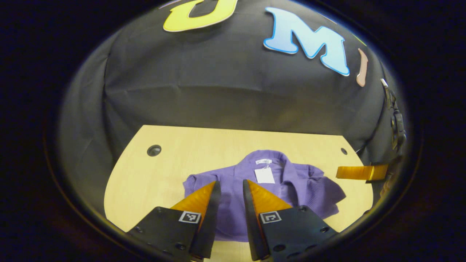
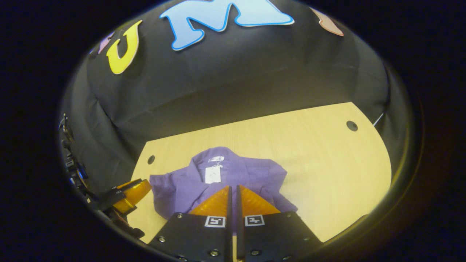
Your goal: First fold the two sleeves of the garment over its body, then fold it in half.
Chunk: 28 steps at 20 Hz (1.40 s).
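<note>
Purple shirt (image 1: 236,189) lay on the table (image 1: 145,182), collar toward the wall, both sleeves already folded in over the body, a white tag (image 1: 264,175) at the neck. Left gripper (image 1: 232,187) hovered above the shirt's near half, fingers apart with a clear gap, nothing between them. Right gripper (image 2: 233,193) hung over the shirt's near edge (image 2: 255,174), fingers pressed nearly together, gripping nothing as far as could be told. Seen from the right gripper view, left gripper just beside the shirt's side.
</note>
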Each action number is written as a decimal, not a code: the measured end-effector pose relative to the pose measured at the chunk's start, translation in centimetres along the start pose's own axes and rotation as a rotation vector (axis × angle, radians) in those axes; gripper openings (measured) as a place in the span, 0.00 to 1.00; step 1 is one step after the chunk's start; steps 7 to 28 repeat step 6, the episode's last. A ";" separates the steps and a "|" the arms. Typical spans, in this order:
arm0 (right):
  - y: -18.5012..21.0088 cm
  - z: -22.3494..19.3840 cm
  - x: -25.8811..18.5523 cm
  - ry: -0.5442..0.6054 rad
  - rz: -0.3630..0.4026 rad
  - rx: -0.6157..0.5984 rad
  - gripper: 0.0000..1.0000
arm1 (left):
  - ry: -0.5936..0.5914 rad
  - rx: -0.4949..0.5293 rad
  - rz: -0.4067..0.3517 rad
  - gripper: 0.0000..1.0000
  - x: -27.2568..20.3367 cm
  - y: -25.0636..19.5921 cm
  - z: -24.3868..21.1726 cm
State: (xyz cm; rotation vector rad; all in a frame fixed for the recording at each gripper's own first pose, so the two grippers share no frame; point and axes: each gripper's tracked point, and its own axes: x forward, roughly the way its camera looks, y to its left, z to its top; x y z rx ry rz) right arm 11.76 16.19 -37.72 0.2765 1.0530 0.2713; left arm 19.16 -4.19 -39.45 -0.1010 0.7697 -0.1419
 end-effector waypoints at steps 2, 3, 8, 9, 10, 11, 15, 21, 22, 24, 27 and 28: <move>0.5 -0.1 -1.9 -0.021 0.005 -0.001 0.05 | -0.029 -0.002 -0.013 0.45 -2.2 -0.5 0.7; 0.7 -0.1 -2.8 -0.035 0.007 -0.001 0.01 | -0.044 0.003 -0.017 0.45 -3.2 -0.9 0.9; 1.8 -0.2 -5.7 -0.068 0.026 0.003 0.05 | -0.076 0.034 -0.028 0.45 -6.5 -1.7 1.3; 1.8 -0.2 -5.7 -0.068 0.026 0.003 0.05 | -0.076 0.034 -0.028 0.45 -6.5 -1.7 1.3; 1.8 -0.2 -5.7 -0.068 0.026 0.003 0.05 | -0.076 0.034 -0.028 0.45 -6.5 -1.7 1.3; 1.8 -0.2 -5.7 -0.068 0.026 0.003 0.05 | -0.076 0.034 -0.028 0.45 -6.5 -1.7 1.3; 1.8 -0.2 -5.7 -0.068 0.026 0.003 0.05 | -0.076 0.034 -0.028 0.45 -6.5 -1.7 1.3; 1.8 -0.2 -5.7 -0.068 0.026 0.003 0.05 | -0.076 0.034 -0.028 0.45 -6.5 -1.7 1.3; 1.8 -0.2 -5.7 -0.068 0.026 0.003 0.05 | -0.076 0.034 -0.028 0.45 -6.5 -1.7 1.3; 1.8 -0.2 -5.7 -0.068 0.026 0.003 0.05 | -0.076 0.034 -0.028 0.45 -6.5 -1.7 1.3; 1.8 -0.2 -5.7 -0.068 0.026 0.003 0.05 | -0.076 0.034 -0.028 0.45 -6.5 -1.7 1.3; 1.8 -0.2 -5.7 -0.068 0.026 0.003 0.05 | -0.076 0.034 -0.028 0.45 -6.5 -1.7 1.3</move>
